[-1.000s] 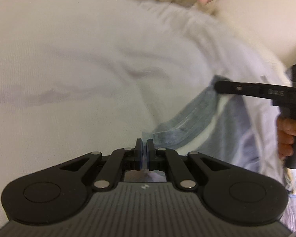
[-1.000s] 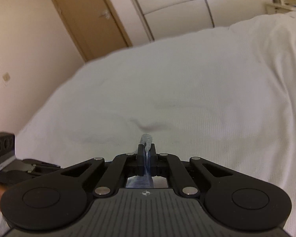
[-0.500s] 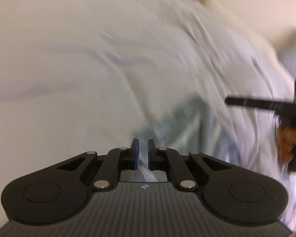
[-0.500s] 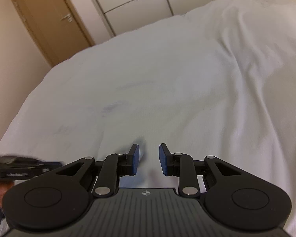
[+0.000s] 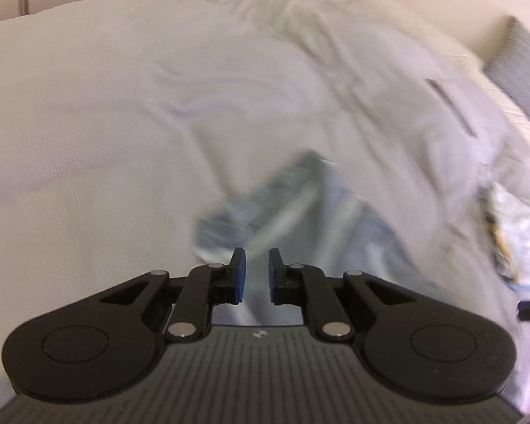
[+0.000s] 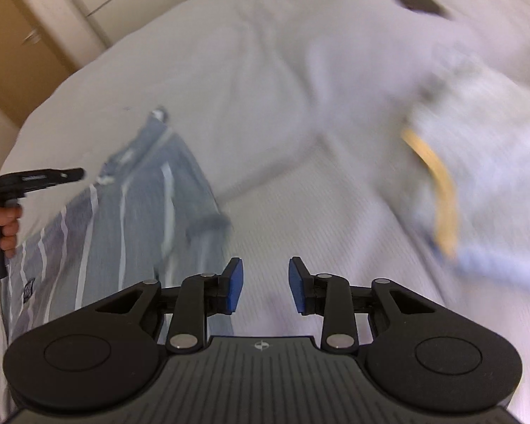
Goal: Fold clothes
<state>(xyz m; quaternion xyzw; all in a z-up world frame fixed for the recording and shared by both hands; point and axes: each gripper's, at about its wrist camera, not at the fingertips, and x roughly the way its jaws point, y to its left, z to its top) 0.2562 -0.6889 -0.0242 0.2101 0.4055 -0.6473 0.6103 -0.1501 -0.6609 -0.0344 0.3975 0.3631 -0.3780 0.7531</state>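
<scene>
While both of your grippers hang empty over the bed, these are the points to watch:

Left gripper (image 5: 253, 271): your fingers stand a little apart with nothing between them, low centre of the left wrist frame, just over the near edge of the striped shirt (image 6: 123, 233).

Right gripper (image 6: 265, 281): your fingers are spread wider, also empty, over bare bedsheet (image 6: 300, 123) at lower centre of the right wrist frame.

Shirt position: the blue striped shirt lies on the sheet at the left of the right wrist frame, long and narrow, apparently doubled lengthwise; blur hides how even its edges are.

Second garment: a pale piece with a yellow neckband (image 6: 438, 190) sits bunched at the right of that frame, well apart from the shirt.

Risk, snagged sheet: sheet and shirt are both soft and thin, so a low pinch could take bedsheet along with cloth and drag the fold askew.

Risk, single layer: if you catch only the top layer at the edge, lifting would peel the fold open.

Risk, blur: both views are smeared, so placing your fingers by sight is unreliable until the picture steadies.

Risk, crossing: your left hand (image 6: 3, 226) shows at the far left edge; reaching across could bump the grippers.
</scene>
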